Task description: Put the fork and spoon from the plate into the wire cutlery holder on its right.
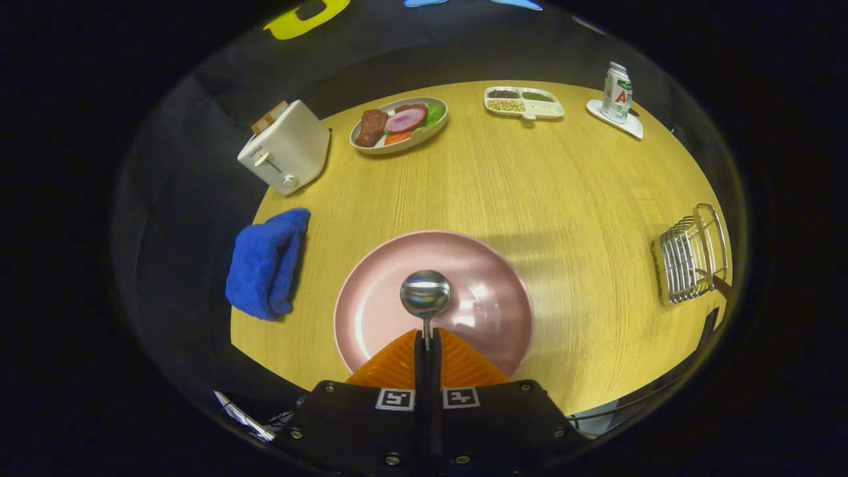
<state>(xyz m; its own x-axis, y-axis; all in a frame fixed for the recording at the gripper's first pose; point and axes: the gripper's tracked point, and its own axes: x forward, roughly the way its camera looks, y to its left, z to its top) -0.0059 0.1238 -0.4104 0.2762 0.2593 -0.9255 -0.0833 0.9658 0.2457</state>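
Gripper (428, 344), lower centre: fingers clamping the spoon (425, 295) handle, bowl hanging over pink plate (371, 311); wire cutlery holder (689, 255) sitting far right.

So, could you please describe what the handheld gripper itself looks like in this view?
The two-finger gripper has two orange, ribbed, wedge-shaped fingers that taper toward their tips. Behind them sits a black body fastened with small screws, and it carries two square black-and-white fiducial markers side by side, one at the base of each finger. Thin cables trail off on both sides of the body.
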